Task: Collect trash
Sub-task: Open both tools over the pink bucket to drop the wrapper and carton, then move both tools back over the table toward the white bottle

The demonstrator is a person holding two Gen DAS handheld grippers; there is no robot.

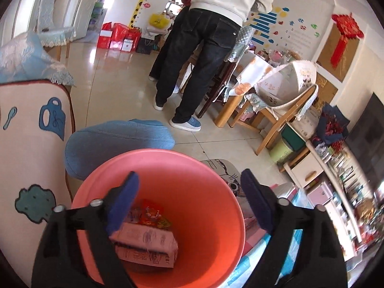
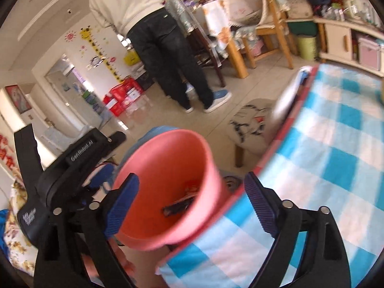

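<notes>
The left gripper (image 1: pixel 189 201) is hovering over the round salmon-pink plastic bin (image 1: pixel 211 216), its blue-padded jaws standing wide apart with nothing between them. Down inside the bin, at about seven o'clock from the gripper's midpoint, a crumpled pink paper carton (image 1: pixel 148 242) is lying on the bottom, with a red and orange snack wrapper (image 1: pixel 153 216) partly tucked behind it; the print on both is too small to read. The left jaw is covering the carton's near corner.

The right gripper (image 2: pixel 192 204) is likewise standing open and empty, its jaws framing the same bin from the side. A dark flat wrapper (image 2: pixel 178 207) is showing inside, blurred, with something red behind it that is hard to make out. At three o'clock the blue-and-white checked cloth (image 2: pixel 324 168) is covering the counter, its edge touching the bin's wall. At nine o'clock the other gripper's black body is cutting off the floor.

Farther out, at twelve o'clock, a person in a cream top and dark trousers (image 1: pixel 204 55) is standing with the head out of frame.
</notes>
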